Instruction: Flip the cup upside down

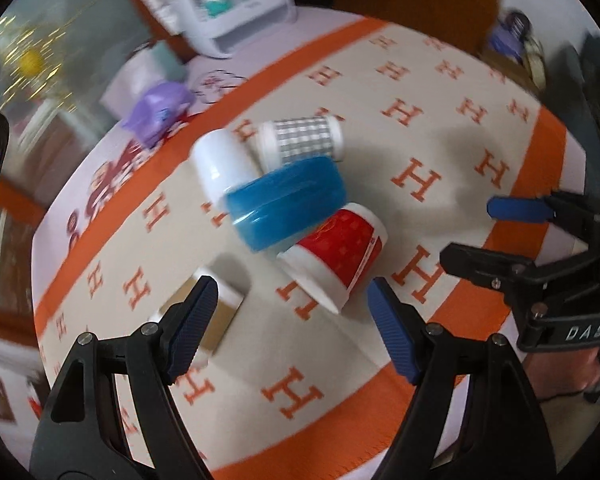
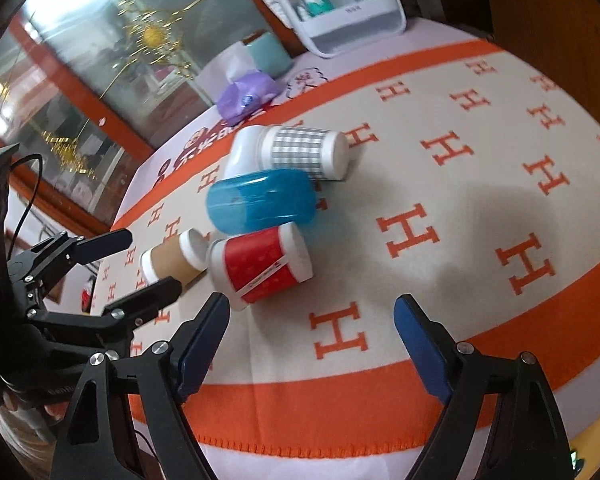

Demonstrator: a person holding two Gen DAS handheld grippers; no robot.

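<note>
Red cup (image 2: 262, 270) upside down on the H-pattern cloth (image 2: 440, 280), touching the blue cup (image 2: 260, 200); insides hidden. Brown cup (image 2: 174, 258) just beside red. Left gripper (image 1: 292, 312) and right gripper (image 2: 312, 320) both spread, holding nothing.

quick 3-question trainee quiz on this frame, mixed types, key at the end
1. True or false: the red cup stands upright on the cloth.
2. Which cup lies closest to the left gripper? A) checked cup B) brown cup C) white cup
3. Fill in: between the red cup and the checked cup lies a ___ cup.

Key
1. False: it lies on its side.
2. B: in the left wrist view the brown cup sits right at the left gripper's finger.
3. Blue. Both the left gripper and the right gripper are open and hold nothing.
</note>
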